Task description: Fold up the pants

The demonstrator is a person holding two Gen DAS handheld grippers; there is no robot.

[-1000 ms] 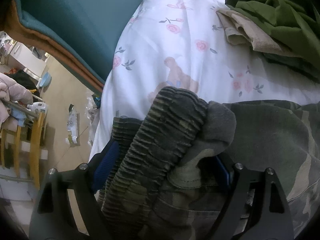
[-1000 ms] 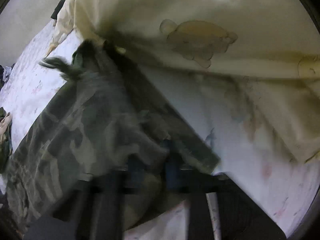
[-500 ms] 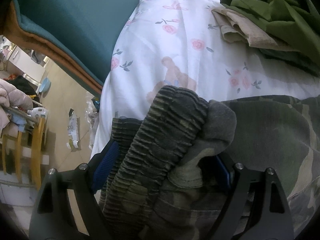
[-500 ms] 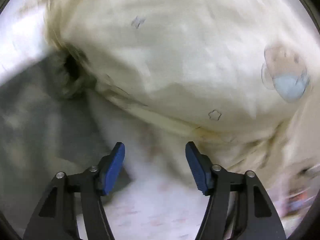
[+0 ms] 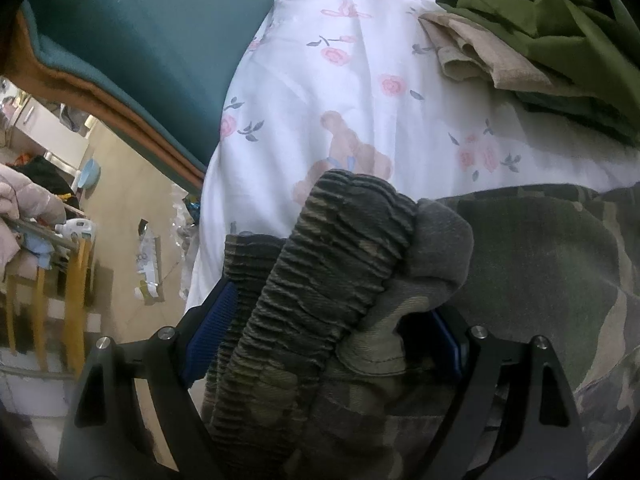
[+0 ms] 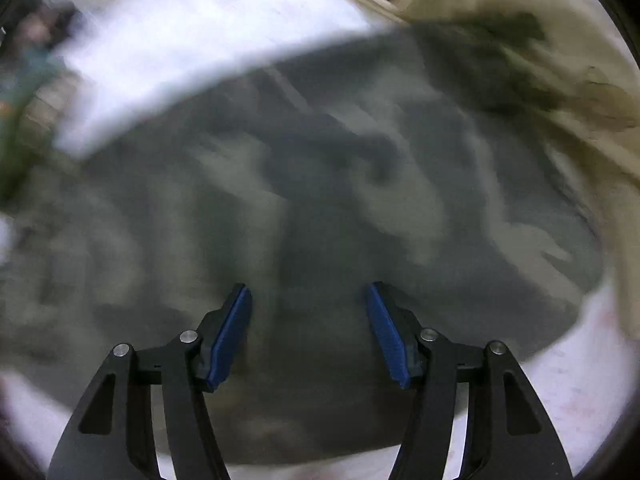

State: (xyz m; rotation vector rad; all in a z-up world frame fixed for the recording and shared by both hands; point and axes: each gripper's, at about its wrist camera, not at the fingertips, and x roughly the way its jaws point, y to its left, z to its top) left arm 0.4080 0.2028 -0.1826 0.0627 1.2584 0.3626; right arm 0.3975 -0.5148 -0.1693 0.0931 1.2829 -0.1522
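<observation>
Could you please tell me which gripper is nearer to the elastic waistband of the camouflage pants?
Left. The left gripper is clamped on the bunched waistband of the camouflage pants. The right gripper hangs open above blurred camouflage cloth, gripping nothing.

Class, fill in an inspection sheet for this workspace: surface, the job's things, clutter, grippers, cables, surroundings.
Surface: bed with white floral sheet.
Job's things: camouflage pants spread on the sheet.
Clutter: green garment and beige cloth piled near the far edge.
Grippers: left gripper shut on the pants' waistband; right gripper open above the pants, view blurred.
Cables: nothing seen.
Surroundings: teal blanket, cluttered floor, cream quilt.
</observation>
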